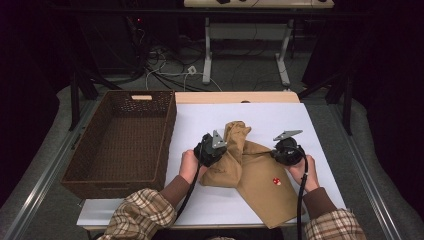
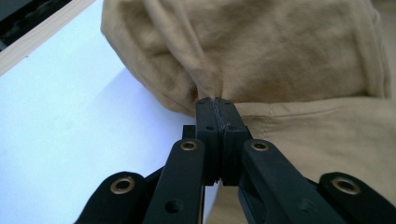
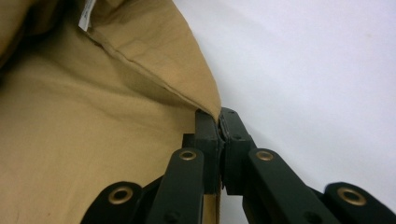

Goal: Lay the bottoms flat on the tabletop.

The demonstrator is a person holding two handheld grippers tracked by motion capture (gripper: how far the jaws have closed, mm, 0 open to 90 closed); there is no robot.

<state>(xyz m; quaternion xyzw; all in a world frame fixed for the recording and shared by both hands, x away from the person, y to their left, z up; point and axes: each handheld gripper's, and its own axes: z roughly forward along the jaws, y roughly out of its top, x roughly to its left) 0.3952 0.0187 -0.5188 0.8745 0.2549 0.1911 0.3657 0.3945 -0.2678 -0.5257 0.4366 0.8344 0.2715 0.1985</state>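
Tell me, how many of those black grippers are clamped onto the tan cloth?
2. The left gripper pinches the bunched side of the tan cloth nearest the basket; the right gripper pinches its opposite edge.

garment (image 1: 260, 175) on table (image 1: 200, 125), basket (image 1: 125, 140) left of it

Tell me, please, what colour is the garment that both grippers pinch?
Tan garment, clearest in the high view.
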